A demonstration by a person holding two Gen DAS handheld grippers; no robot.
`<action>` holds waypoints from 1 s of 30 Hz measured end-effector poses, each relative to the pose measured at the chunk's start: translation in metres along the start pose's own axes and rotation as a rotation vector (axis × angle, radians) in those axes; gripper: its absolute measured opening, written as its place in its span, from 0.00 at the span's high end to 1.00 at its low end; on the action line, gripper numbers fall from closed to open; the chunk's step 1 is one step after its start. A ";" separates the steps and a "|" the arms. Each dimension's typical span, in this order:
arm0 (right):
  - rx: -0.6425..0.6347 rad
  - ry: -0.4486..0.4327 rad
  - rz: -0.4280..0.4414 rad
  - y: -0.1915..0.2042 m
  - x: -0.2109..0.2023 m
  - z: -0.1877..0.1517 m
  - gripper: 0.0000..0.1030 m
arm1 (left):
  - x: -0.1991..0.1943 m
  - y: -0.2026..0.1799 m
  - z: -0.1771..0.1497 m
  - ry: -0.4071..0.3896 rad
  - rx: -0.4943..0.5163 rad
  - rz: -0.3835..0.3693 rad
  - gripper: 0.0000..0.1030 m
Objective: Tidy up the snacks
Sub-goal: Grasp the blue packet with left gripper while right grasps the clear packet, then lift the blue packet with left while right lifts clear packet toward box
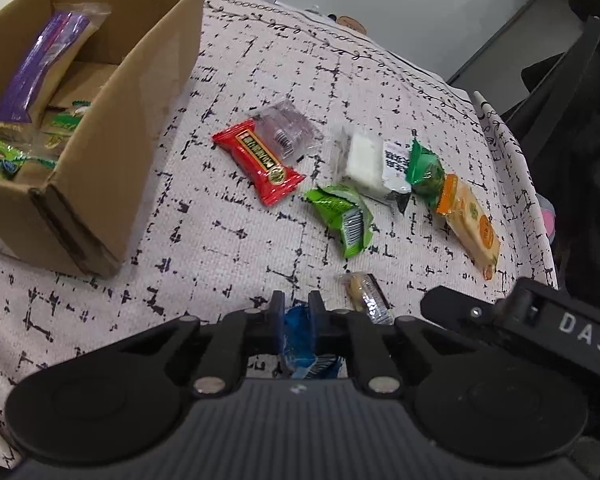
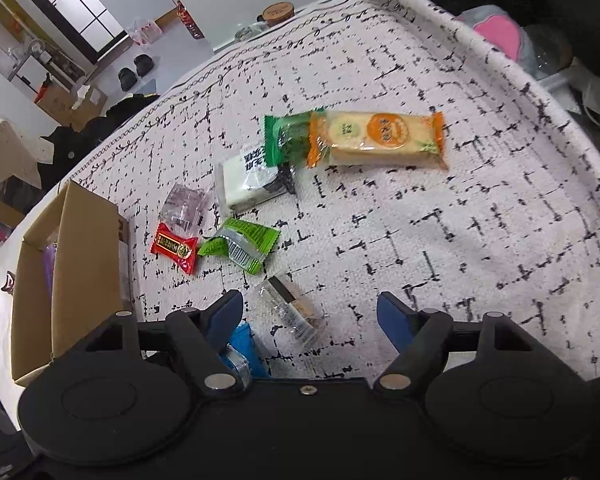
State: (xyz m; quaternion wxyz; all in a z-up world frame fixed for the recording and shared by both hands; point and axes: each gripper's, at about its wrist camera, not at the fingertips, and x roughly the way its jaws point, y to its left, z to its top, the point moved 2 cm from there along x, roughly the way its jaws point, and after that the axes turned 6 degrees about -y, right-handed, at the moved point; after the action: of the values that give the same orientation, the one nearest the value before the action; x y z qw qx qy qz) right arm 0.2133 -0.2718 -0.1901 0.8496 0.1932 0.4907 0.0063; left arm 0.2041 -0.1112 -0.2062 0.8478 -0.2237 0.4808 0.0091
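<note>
1. We see our left gripper (image 1: 298, 316) fingers clamped on a blue snack packet (image 1: 298, 334), right of the cardboard box (image 1: 100, 168)
2. Packet's long axis runs along the fingers
3. Our right gripper (image 2: 310, 312) fingers stand apart, holding nothing, over a clear-wrapped snack (image 2: 292, 312)

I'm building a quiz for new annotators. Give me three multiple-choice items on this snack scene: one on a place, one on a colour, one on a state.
1. Where does the cardboard box stand in the left wrist view?
A. left of the loose snacks
B. right of them
C. on top of them

2. What colour is the packet in the left gripper?
A. red
B. blue
C. orange

3. How do the right gripper fingers stand?
A. shut on the red packet
B. shut on nothing
C. open, apart

Key: 1 A, the box fills the upper left; 2 B, blue wrapper shows between the shut fingers; 3 C, bare tablecloth shows between them.
</note>
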 end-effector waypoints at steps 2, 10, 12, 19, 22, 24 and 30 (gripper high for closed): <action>-0.004 0.020 0.004 0.003 0.007 -0.003 0.35 | 0.000 0.002 0.001 0.007 -0.010 -0.009 0.89; -0.024 0.106 -0.012 0.006 0.029 -0.011 0.76 | -0.002 0.017 0.006 0.014 -0.063 -0.003 0.89; -0.043 0.093 -0.009 0.009 0.027 -0.011 0.82 | -0.004 0.017 0.007 0.007 -0.063 -0.002 0.90; -0.036 0.044 0.037 0.011 0.012 -0.009 0.84 | -0.014 0.010 0.013 -0.015 -0.035 -0.030 1.00; -0.033 0.028 0.059 0.014 0.003 -0.009 0.84 | -0.022 0.009 0.017 -0.039 -0.028 -0.035 1.00; -0.030 0.016 0.046 0.015 -0.001 -0.009 0.84 | -0.027 0.010 0.020 -0.045 -0.035 -0.046 1.00; -0.005 -0.004 0.013 0.009 -0.015 -0.006 0.84 | -0.026 0.014 0.023 -0.014 -0.044 -0.060 1.00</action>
State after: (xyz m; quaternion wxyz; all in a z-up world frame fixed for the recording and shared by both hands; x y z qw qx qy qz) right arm 0.2025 -0.2647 -0.1773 0.8511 0.1945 0.4875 0.0126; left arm 0.2050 -0.0846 -0.1799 0.8460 -0.2566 0.4674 -0.0043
